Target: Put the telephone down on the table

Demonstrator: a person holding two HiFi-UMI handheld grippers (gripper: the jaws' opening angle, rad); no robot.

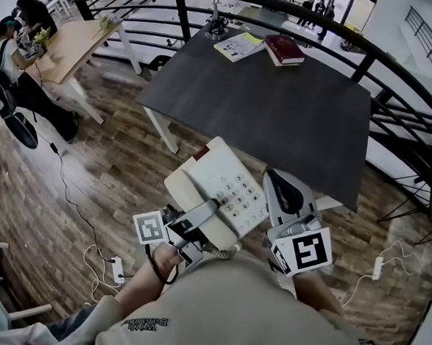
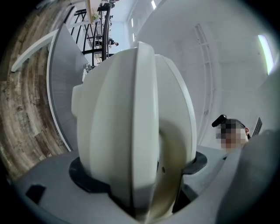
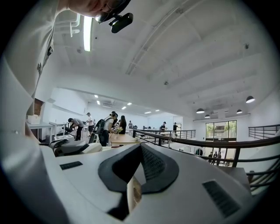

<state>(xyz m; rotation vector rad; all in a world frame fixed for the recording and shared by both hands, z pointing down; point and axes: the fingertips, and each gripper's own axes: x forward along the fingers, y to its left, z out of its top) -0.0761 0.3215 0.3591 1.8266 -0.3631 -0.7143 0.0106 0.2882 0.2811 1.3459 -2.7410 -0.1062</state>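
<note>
A white push-button telephone hangs in the air over the wooden floor, just short of the near corner of the dark grey table. My left gripper is shut on the telephone's near edge. In the left gripper view the telephone fills the middle, clamped between the jaws of the left gripper, with the table at the left. My right gripper sits right beside the telephone's right edge with its jaws together. The right gripper view points up at the ceiling; the right gripper is shut, with a thin cream sliver between its pads.
A dark red book and papers lie at the table's far end. A black railing curves behind and to the right of the table. A power strip with cables lies on the floor at the left. A person stands by a light wooden table.
</note>
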